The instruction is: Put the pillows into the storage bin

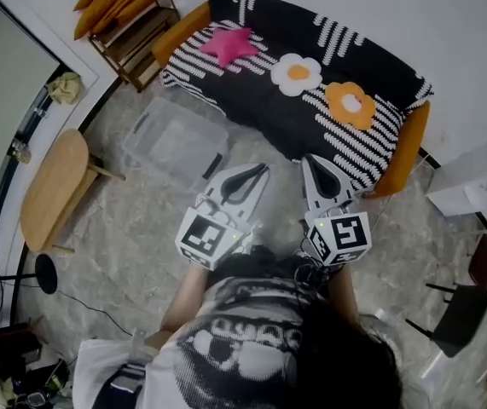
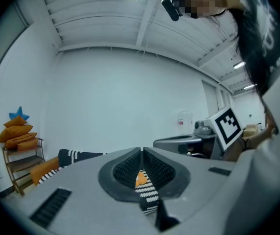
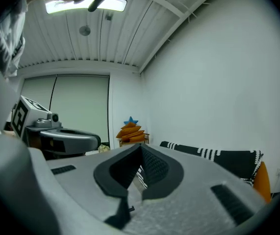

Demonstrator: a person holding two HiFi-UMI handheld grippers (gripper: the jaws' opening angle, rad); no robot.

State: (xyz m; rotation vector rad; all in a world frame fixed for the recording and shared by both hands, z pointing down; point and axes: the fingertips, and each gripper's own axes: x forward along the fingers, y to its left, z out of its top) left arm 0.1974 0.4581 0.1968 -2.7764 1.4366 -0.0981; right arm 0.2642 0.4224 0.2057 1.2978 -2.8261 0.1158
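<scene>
Three pillows lie on the black-and-white striped sofa (image 1: 311,118): a pink star (image 1: 226,43), a white flower with an orange centre (image 1: 296,73) and an orange flower with a white centre (image 1: 350,103). The clear storage bin (image 1: 175,139) stands on the floor in front of the sofa's left end. Both grippers are held level side by side in front of the sofa. My left gripper (image 1: 263,168) (image 2: 142,151) is shut and empty, its tip just right of the bin. My right gripper (image 1: 309,158) (image 3: 140,147) is shut and empty too, pointing at the sofa's front edge.
A wooden shelf (image 1: 128,24) (image 2: 19,163) with stacked orange cushions and a blue star stands left of the sofa. An oval wooden side table (image 1: 51,186) is on the left. A white cabinet (image 1: 482,186) and a black chair (image 1: 460,313) are on the right.
</scene>
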